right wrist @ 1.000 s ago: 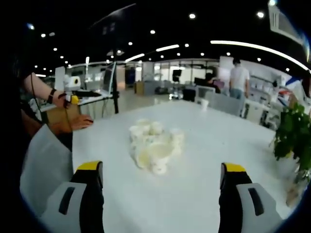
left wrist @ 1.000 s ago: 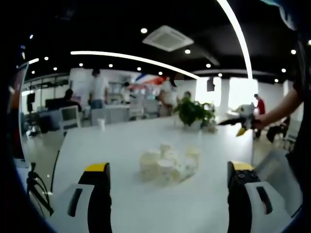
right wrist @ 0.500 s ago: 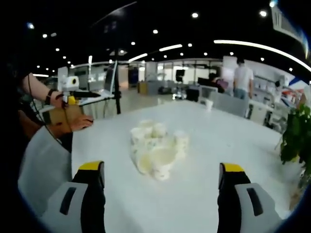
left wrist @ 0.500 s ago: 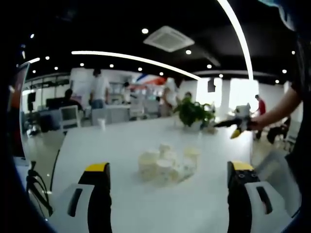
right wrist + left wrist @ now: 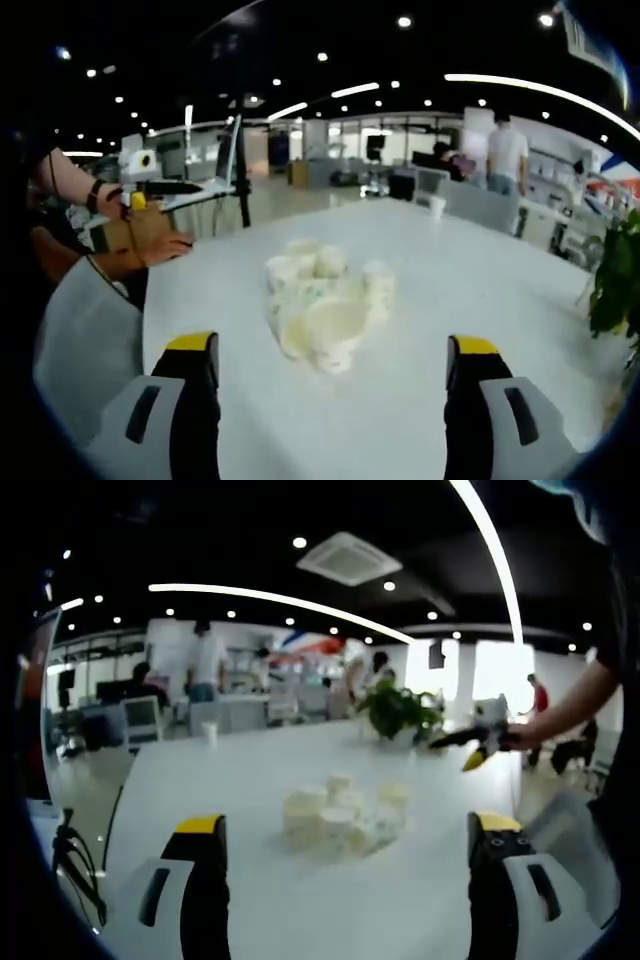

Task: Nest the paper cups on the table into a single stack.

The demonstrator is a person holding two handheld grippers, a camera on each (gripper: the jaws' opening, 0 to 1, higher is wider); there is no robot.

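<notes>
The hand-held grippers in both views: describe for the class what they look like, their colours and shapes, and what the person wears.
Each hand-held gripper, left and right, has two black jaws capped with yellow tips, rising from pale grey housings with dark oblong slots. The person's left arm wears a dark wristband and a dark short sleeve.

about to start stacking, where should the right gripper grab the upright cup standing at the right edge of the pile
Probably by its side wall just under the rim, coming from the open table side to its right. That upright cup stands a little apart from the rest of the pile of paper cups, so the right gripper, jaws wide open, could likely straddle it without bumping its neighbours.
</notes>
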